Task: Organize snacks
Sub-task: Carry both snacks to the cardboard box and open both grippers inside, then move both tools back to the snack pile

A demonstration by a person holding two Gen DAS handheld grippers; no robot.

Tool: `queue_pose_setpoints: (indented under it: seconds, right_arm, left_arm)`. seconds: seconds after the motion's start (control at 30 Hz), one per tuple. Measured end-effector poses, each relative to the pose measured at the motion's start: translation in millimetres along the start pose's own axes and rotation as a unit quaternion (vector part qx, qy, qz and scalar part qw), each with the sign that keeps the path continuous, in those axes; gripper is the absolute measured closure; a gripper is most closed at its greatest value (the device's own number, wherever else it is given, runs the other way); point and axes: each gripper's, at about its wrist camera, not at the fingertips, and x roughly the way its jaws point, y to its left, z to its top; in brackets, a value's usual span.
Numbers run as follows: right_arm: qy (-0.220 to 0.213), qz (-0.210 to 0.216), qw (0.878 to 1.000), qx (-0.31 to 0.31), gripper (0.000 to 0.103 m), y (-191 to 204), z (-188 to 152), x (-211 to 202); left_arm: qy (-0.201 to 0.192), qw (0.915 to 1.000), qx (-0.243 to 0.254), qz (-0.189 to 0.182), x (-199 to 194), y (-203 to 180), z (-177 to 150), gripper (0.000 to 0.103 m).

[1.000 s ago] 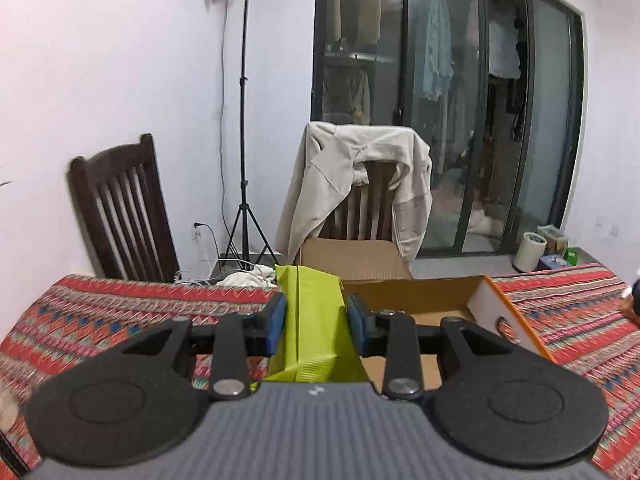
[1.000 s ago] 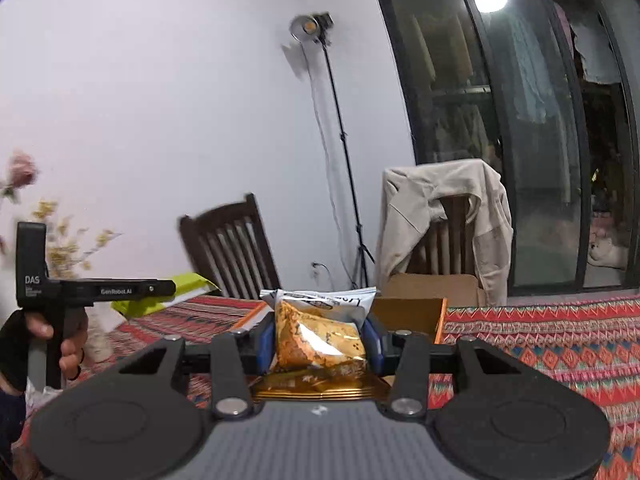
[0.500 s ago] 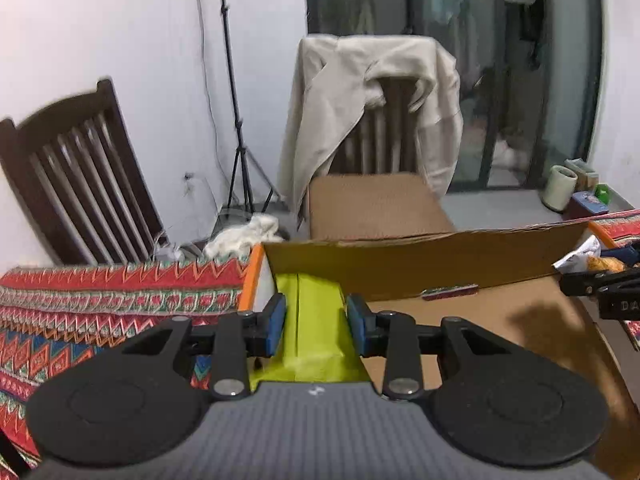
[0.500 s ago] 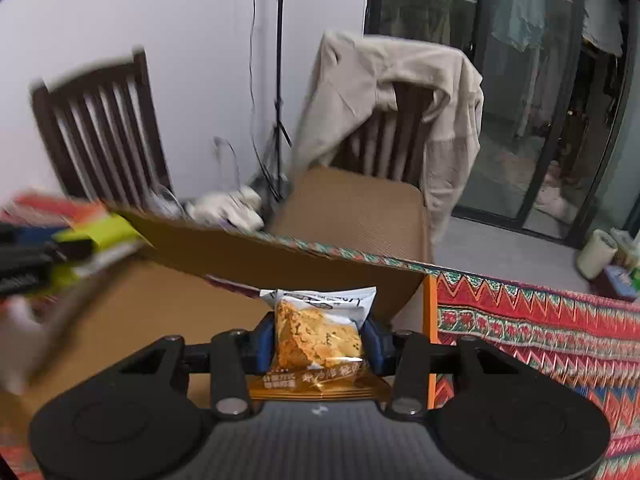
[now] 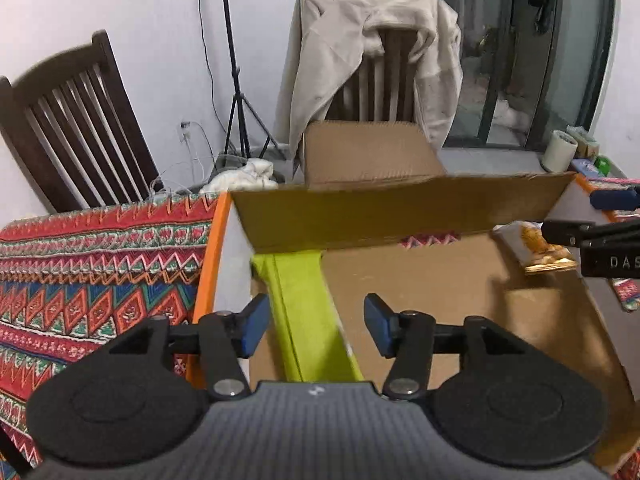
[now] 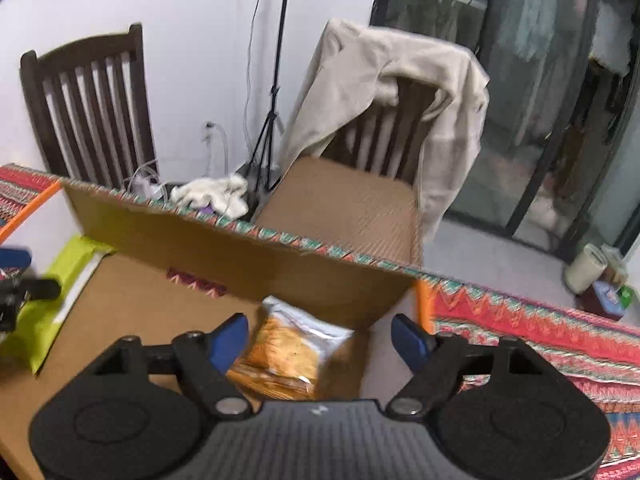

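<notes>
Green packet (image 5: 306,312), orange snack pouch (image 6: 286,354) | both in cardboard box (image 5: 400,212) | we judge them light, soft, crinkly (contents crushable); take by sealed edges | left gripper (image 5: 314,322), right gripper (image 6: 320,338): jaws opening, gripping nothing.

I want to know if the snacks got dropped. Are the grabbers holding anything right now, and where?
Nothing is held. The left gripper is opening around the green packet; the right gripper is opening over the orange snack bag.
</notes>
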Motion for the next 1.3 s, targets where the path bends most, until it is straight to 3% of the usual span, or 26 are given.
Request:
queue_pose_setpoints:
  seconds: [0.07,0.17,0.43,0.63,0.7,0.8,1.0,1.17,1.3]
  right_arm:
    - [-0.006,0.004,1.0,0.002,0.024,0.8,-2.9,-14.3]
    - [-0.014,0.011,1.0,-0.004,0.024,2.5,-4.9,-50.9]
    - [-0.069,0.025,0.997,0.038,0.012,-16.8,-5.1,-199.0]
    - [-0.121,0.026,0.992,0.033,0.006,-23.0,-34.7,-311.6]
    - [-0.148,0.027,0.988,0.029,0.003,-22.1,-52.5,-349.4]
    - [-0.178,0.035,0.983,0.017,0.001,-19.1,-87.7,-403.3]
    - [-0.229,0.054,0.972,0.001,0.0,0.3,-176.9,-491.3]
    - [-0.256,0.067,0.964,-0.006,0.0,29.1,-267.0,-541.5]
    - [-0.257,0.07,0.964,0.0,0.0,53.1,-331.0,-558.4]
  left_arm:
    - [-0.04,0.9991,0.008,-0.005,-29.7,-2.7,-4.6,0.034]
    - [-0.072,0.9972,0.011,-0.018,-82.6,-2.1,-4.2,0.034]
    - [-0.121,0.9925,0.007,-0.014,-234.6,-3.1,-5.9,0.031]
    - [-0.196,0.9803,0.008,-0.024,-357.4,-8.5,-60.8,0.023]
    - [-0.227,0.9735,-0.002,-0.031,-395.6,-8.9,-89.2,0.021]
    - [-0.262,0.9648,-0.018,-0.004,-437.0,-10.1,-129.2,0.019]
    - [-0.305,0.9514,-0.04,0.009,-494.3,-22.8,-221.1,0.011]
    - [-0.313,0.9481,-0.059,-0.004,-514.7,-32.8,-294.5,0.004]
    - [-0.294,0.9535,-0.063,0.012,-528.4,-36.1,-351.6,0.004]
